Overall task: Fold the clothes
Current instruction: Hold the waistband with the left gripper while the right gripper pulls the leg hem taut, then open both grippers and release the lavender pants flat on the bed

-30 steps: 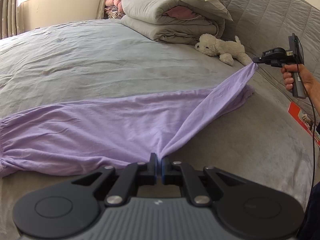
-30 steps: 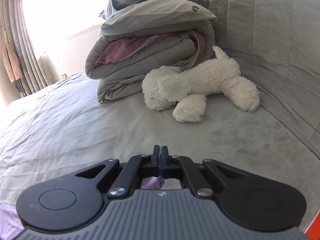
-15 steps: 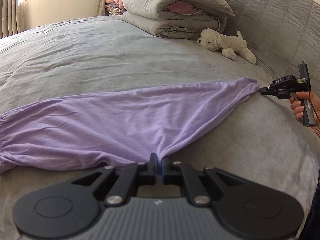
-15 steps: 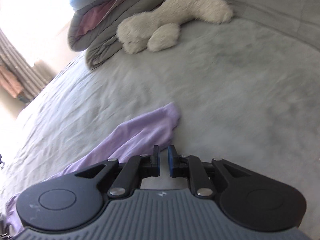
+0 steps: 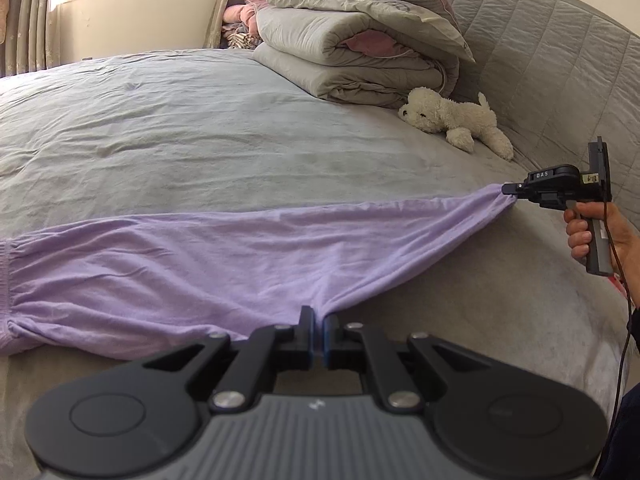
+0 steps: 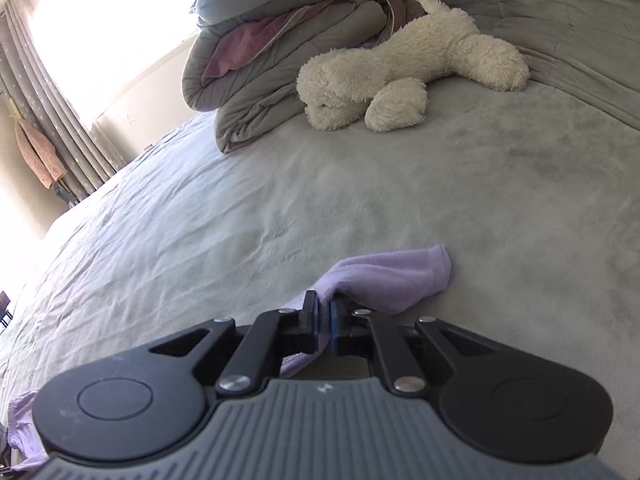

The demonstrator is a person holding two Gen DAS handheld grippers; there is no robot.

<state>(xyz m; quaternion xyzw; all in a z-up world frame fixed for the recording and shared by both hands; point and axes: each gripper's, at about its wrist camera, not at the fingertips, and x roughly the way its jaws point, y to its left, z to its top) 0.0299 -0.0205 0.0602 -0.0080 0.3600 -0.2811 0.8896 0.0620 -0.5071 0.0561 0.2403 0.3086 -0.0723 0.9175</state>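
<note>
Lilac cloth pinched tight in the left gripper (image 5: 319, 334), jaws pressed together on the near edge of the purple garment (image 5: 224, 256). Spread from there across the grey bed cover (image 5: 200, 128), flat and lightly creased, ribbed cuffs at the far left, one corner drawn taut to the right. Caught at that corner by the right gripper (image 5: 507, 189), held in a bare hand (image 5: 592, 236) with a cable trailing down; jaws narrowed onto the bunched fabric.

From the right wrist, seen closer: right gripper (image 6: 325, 320) with a narrow gap between the pads, a fold of the purple garment (image 6: 384, 280) clamped in that gap and the loose corner flopped over just ahead on the bed cover (image 6: 400, 184). More lilac peeking under the housing at lower left. Full sweep of the garment hidden here, shown only by the left wrist.

Farther out, white plush dog (image 5: 452, 122) lying on its side near the padded headboard (image 5: 552, 60), just beside a stack of folded grey quilts (image 5: 352, 60) with pink lining. Larger in the right view: plush dog (image 6: 408, 64) touching the quilts (image 6: 280, 64). Curtains (image 6: 52, 120) and a bright window at left; a pinkish towel (image 6: 38, 152) hanging there, shown only from the right wrist.
</note>
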